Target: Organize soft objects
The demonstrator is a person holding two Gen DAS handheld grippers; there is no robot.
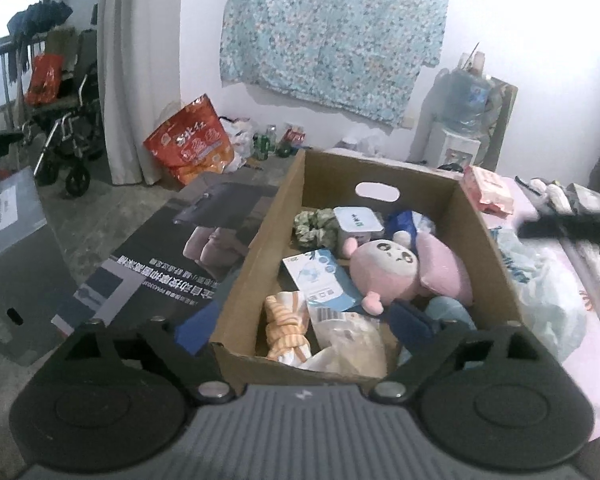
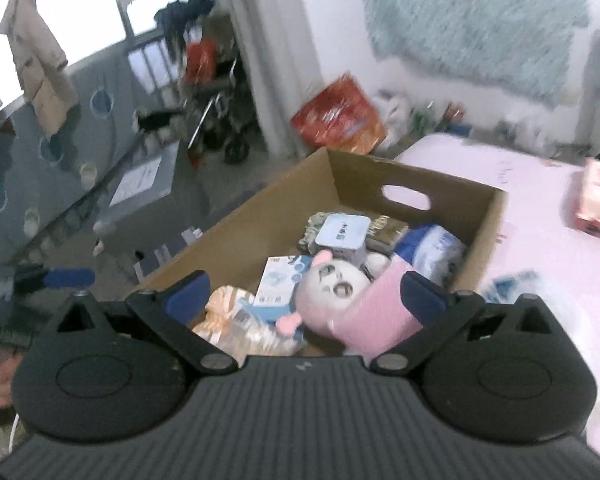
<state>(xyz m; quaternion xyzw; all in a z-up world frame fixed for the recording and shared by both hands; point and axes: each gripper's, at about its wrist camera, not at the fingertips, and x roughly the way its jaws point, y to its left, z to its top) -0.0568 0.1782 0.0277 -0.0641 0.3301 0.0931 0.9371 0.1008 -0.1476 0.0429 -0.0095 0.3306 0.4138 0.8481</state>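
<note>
Left wrist view: we see pink plush toy point(image 1: 395, 270) lying in cardboard box point(image 1: 260, 248) w/ orange striped cloth point(image 1: 288, 332). Left gripper point(image 1: 303, 330) and right gripper point(image 2: 305, 294): jaws released, spread wide, 0 held.

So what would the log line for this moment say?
left gripper: open, empty | right gripper: open, empty | pink plush toy: in cardboard box

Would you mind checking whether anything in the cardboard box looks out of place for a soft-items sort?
Yes: a small white lidded tub sits at the back of the cardboard box, beside the green scrunchie and behind the pink plush toy. It looks rigid, unlike the soft things around it. Nothing appears spilled or damaged.
</note>
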